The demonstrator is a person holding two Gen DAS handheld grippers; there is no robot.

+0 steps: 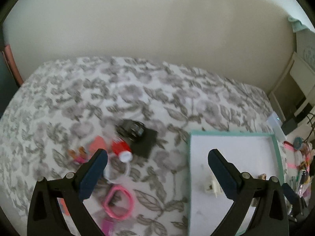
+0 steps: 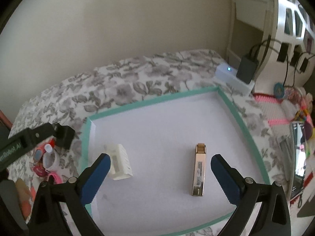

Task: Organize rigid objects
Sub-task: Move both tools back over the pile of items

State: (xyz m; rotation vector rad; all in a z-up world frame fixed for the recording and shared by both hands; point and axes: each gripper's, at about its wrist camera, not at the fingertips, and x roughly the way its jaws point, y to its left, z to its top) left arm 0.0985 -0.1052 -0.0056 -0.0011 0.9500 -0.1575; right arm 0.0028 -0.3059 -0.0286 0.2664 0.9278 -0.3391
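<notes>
Left wrist view: the left gripper (image 1: 157,158) stands wide, empty, over the bedspread (image 1: 59,98) left of the tray (image 1: 190,177).

Right wrist view: the right gripper (image 2: 160,163) stands wide, empty. The gold lighter (image 2: 199,170) lies inside the tray (image 2: 153,103), long axis toward the far rim, cap farthest.

Left tool (image 1: 157,161): jaws spread wide, nothing between the blue pads (image 1: 94,172), angled steeply down. Right tool (image 2: 160,166): same, jaws at full spread, empty, pads (image 2: 96,177) clear, tilted down fwd.

Adapter (image 2: 119,162) left of stick (image 2: 199,172), both in tray (image 2: 149,100).
</notes>
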